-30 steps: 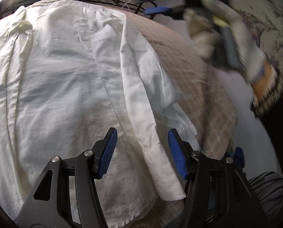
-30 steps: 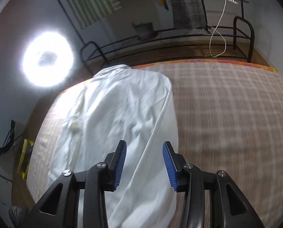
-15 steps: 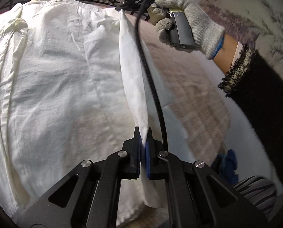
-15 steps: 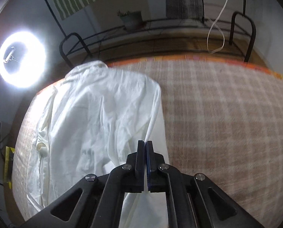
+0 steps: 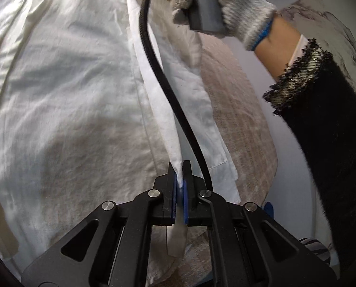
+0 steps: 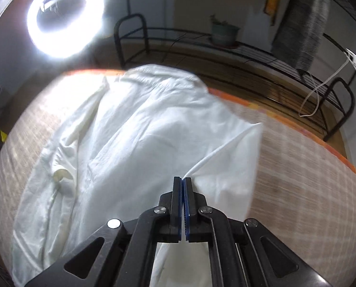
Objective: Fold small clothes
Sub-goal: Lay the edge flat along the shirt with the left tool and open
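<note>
**White shirt, one edge pinched at two points**

Item: a white shirt (image 5: 65, 91) is laid flat on a beige checked cloth (image 6: 304, 191) that covers the work surface. In the right wrist view the garment is seen to occupy the left and middle of the cloth, its far end lying near the orange border.

Hold, left: the left gripper (image 5: 180, 177) is closed on the long edge of the shirt; white fabric is seen nipped between the blue pads, with a short tail hanging below them. From there the edge is drawn up in a taut ridge toward the top of the view.

Hold, right: the right gripper (image 6: 182, 186) is closed, pads together, on a fold of the same shirt; a lifted flap of fabric is seen spreading to the right of the pads.

Hand: a gloved hand (image 5: 216, 2) is seen at the top of the left wrist view, wrapped around a grey handle, wrist bent, a dark sleeve (image 5: 326, 129) behind it. A black cable (image 5: 163, 79) is draped from it down past the left gripper.

Surroundings: a ring light (image 6: 63, 16), a black metal rack (image 6: 249, 47) and a potted plant (image 6: 223, 32) are set beyond the cloth.
</note>
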Demonstrator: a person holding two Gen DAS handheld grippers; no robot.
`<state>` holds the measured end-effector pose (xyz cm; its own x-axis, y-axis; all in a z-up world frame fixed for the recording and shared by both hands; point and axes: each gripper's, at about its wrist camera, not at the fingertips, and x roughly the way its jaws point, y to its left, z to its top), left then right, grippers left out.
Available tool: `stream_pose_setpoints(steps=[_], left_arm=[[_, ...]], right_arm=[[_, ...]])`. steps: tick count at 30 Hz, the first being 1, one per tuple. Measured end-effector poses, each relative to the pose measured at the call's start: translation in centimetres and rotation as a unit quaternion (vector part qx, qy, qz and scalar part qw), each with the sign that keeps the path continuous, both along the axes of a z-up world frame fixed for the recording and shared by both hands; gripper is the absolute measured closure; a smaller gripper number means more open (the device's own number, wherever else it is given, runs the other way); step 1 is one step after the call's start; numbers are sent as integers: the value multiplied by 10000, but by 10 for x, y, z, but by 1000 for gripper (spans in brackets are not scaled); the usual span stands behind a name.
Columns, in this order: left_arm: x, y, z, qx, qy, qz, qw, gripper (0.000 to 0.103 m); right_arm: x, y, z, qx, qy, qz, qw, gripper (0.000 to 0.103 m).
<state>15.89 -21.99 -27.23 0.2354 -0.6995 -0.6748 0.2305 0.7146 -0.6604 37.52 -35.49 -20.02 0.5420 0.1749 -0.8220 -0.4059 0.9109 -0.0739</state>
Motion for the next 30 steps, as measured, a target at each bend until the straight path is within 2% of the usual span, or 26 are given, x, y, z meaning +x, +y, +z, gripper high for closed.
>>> stream_pose_setpoints(steps=[4,5,7,8,11,13,16,18,23,26,30], left_arm=[[2,-1,-1,12,62,-40,10000,102],[2,0,0,30,51,-52,10000,102],[3,1,1,64,50,-56,10000,102],[2,1,2,98,48,-57,9999,102],[2,-1,8,274,-81,-78,9996,101],[-4,1,13,383,-198,-50,9991,101],[-15,4,19,444,-283,-45,9986,100],[-27,8,28,624,-509,-103,9967,100],[-48,13,40,756,-881,-11,9932,100],[-57,10,48,764,-1062,-38,9914,100],[-53,-25,51,981,-1262,-274,9868,96]], right_arm=[[7,4,-31,-2,320,-68,9995,103],[5,2,-31,76,289,-68,9995,102],[1,-11,-21,473,346,-153,9982,91],[-2,-18,-15,625,314,-214,9973,79],[-30,-54,18,1126,99,-391,9928,77],[-64,-85,36,1496,58,-461,9877,77],[-118,-126,47,1687,25,-530,9842,77],[-154,-155,53,1774,-47,-675,9818,77],[-244,-227,75,2330,-365,-1213,9642,77],[-289,-249,83,2540,-525,-1396,9556,76],[-338,-254,89,2622,-665,-1463,9515,73]])
